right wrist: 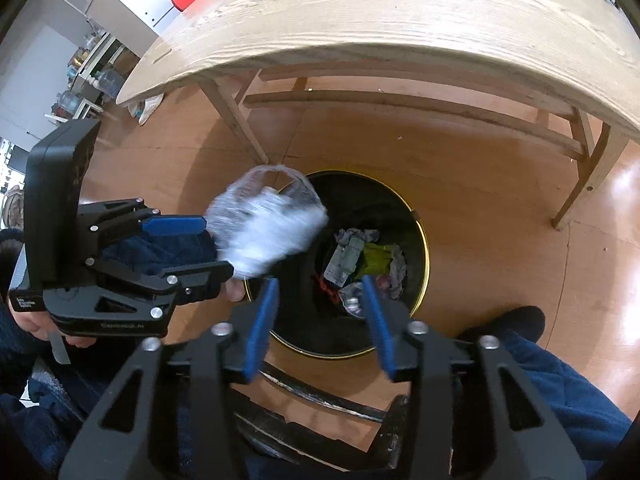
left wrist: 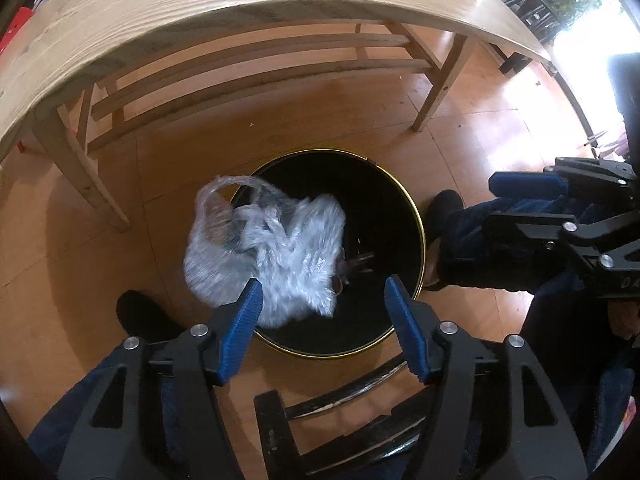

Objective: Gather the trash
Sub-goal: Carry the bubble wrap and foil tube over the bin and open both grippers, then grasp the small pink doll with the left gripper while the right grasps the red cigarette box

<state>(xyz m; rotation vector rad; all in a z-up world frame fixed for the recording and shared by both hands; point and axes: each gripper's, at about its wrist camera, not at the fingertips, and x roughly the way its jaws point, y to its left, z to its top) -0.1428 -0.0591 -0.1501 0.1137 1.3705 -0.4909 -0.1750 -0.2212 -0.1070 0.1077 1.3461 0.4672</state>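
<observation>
A crumpled clear plastic bag [left wrist: 264, 248] is blurred in mid-air over the left rim of a round black bin with a gold rim [left wrist: 416, 216]. It touches no finger. My left gripper [left wrist: 324, 300] is open just above and behind the bag. In the right wrist view the bag [right wrist: 268, 228] hangs free off the tip of the left gripper [right wrist: 212, 244], over the bin [right wrist: 427, 256]. My right gripper [right wrist: 320, 300] is open and empty above the bin, which holds several pieces of paper and wrapper trash [right wrist: 360, 260].
A wooden table [left wrist: 200, 12] stands beyond the bin, its legs [left wrist: 80, 164] and rails on the orange floor. A black chair frame [left wrist: 360, 412] is under me. My shoes [left wrist: 444, 204] and blue-clad legs flank the bin.
</observation>
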